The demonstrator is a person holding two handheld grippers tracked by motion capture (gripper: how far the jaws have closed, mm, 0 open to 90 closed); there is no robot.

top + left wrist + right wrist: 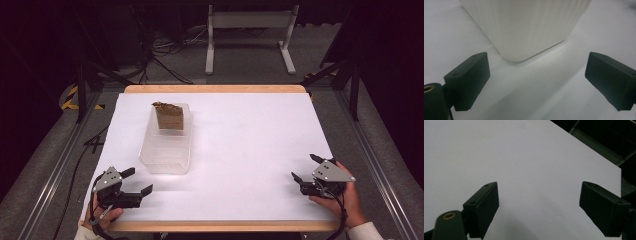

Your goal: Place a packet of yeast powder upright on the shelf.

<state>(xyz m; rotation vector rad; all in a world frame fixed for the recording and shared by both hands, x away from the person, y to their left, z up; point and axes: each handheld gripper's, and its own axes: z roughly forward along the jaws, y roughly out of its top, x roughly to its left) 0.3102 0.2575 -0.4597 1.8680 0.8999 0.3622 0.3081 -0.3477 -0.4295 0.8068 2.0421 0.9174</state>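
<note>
1. The left gripper (131, 183) rests at the near-left corner of the table (240, 150), jaws wide apart and empty, pointing at the near end of the clear plastic container (167, 145) just ahead.
2. The container lies left of centre, a brown paper-wrapped item (169, 116) standing in its far end.
3. A steady approach should straddle the container's wall squarely.
4. The right gripper (306, 169), near the right edge, also gapes empty; it should stay well clear.

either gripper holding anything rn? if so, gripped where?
Nothing held. Left gripper and right gripper both have open, empty jaws; the clear container sits untouched ahead of the left one.
</note>
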